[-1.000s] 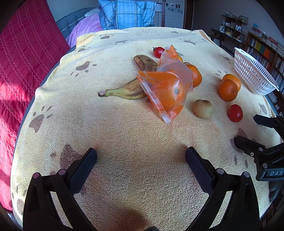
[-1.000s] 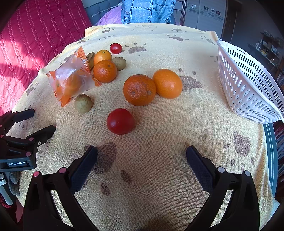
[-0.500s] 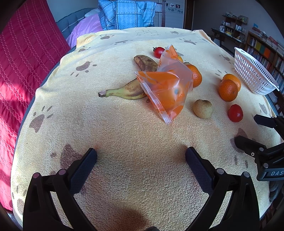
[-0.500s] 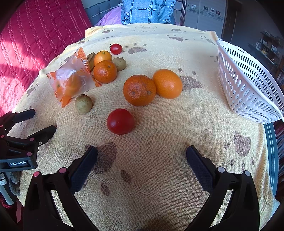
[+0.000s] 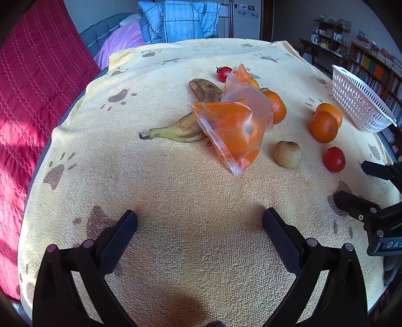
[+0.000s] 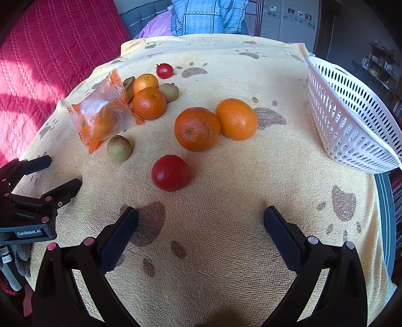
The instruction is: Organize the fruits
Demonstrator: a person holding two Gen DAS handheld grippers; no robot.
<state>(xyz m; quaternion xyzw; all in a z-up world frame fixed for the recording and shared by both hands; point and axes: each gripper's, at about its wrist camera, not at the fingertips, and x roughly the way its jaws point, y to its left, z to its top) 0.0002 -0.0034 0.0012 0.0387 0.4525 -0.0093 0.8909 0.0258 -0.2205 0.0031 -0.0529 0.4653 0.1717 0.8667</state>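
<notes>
Fruit lies scattered on a yellow paw-print towel. My left gripper is open over bare cloth, short of a spotted banana and an orange plastic bag. My right gripper is open just short of a red tomato. Beyond that lie two oranges, a kiwi, and farther left the bag, more oranges, another kiwi and a small tomato. A white basket stands empty at the right.
A red quilt lies along the left side and a blue checked cushion at the far end. Bookshelves stand behind the basket. The towel's right edge drops off past the basket.
</notes>
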